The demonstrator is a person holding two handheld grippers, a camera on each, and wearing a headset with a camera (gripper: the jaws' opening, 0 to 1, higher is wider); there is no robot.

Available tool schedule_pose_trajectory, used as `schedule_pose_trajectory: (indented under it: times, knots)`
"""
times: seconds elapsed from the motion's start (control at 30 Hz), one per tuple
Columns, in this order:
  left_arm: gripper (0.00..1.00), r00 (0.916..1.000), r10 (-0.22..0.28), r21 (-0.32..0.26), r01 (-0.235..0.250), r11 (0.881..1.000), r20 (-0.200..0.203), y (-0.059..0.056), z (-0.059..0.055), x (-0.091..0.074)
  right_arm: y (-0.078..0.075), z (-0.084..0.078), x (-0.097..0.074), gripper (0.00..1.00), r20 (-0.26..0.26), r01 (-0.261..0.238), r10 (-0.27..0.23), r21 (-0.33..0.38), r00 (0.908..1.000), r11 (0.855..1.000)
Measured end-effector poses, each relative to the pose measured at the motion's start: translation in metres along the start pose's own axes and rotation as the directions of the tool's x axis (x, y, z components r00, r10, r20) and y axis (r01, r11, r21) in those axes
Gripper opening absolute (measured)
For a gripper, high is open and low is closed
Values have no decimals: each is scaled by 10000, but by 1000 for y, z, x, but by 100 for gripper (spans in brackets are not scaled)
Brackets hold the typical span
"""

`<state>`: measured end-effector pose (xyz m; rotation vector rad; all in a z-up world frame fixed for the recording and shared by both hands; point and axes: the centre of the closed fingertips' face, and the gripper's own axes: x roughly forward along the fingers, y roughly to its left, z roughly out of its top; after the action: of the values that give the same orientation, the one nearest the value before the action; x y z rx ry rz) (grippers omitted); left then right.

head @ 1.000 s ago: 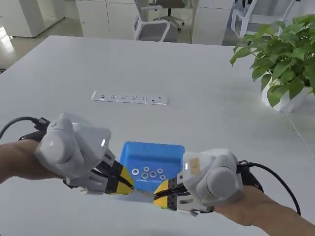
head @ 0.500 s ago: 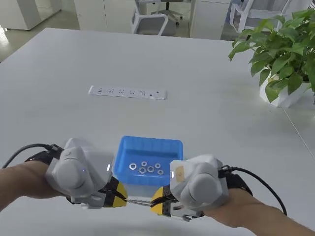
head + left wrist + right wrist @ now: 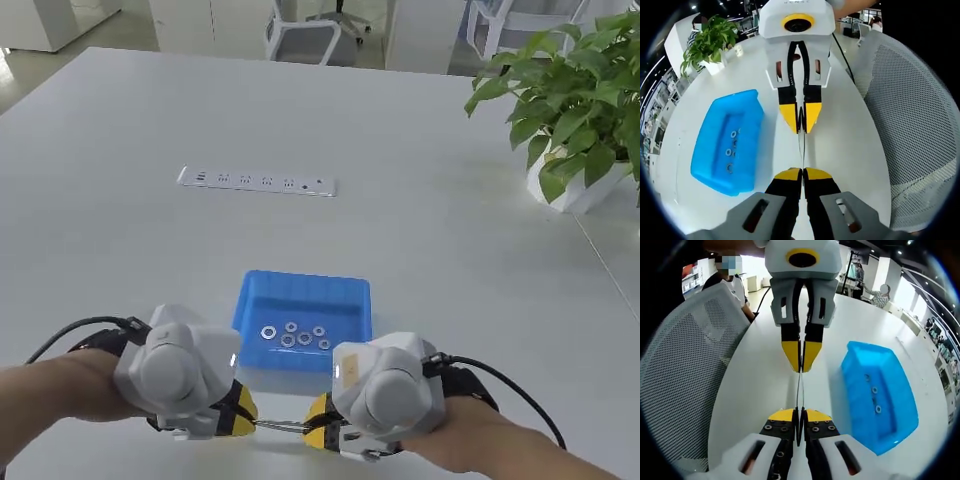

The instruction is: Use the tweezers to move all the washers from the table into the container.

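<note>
A blue container (image 3: pixel 303 300) stands on the white table (image 3: pixel 420 250), and several metal washers (image 3: pixel 295 335) lie inside it. Just in front of it my left gripper (image 3: pixel 250 413) and right gripper (image 3: pixel 314 417) face each other tip to tip. Both are shut on thin metal tweezers (image 3: pixel 282 426), one at each end. In the left gripper view, my left gripper (image 3: pixel 802 173) pinches the tweezers (image 3: pixel 801 150), the right gripper (image 3: pixel 801 120) is opposite, and the container (image 3: pixel 715 150) sits to the left. In the right gripper view, my right gripper (image 3: pixel 799 414) holds the tweezers (image 3: pixel 800 385) beside the container (image 3: pixel 895 415).
A white power strip (image 3: pixel 256 182) lies further back on the table. A potted plant (image 3: pixel 570 110) stands at the far right. A mesh chair (image 3: pixel 910 125) is close to the near table edge. Office chairs (image 3: pixel 315 30) stand beyond the far edge.
Both grippers have drawn back from the container's front toward the near table edge, still joined by the tweezers. The head camera has tilted a little.
</note>
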<state>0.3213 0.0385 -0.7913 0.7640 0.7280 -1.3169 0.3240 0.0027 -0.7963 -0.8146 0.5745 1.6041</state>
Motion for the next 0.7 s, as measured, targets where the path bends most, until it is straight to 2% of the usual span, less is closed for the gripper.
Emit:
schedule_pose_trajectory:
  times: [0.43,0.7]
  knots:
    - [6,9998,-210,-552,207,9983,-49,0,-4,12,-1,-9,7,9,-339,-73,72,-3,9994,10000]
    - [6,9998,-189,-746,189,9970,9,3,-3,14,-4,-11,4,10,-257,-63,66,117,9996,9999]
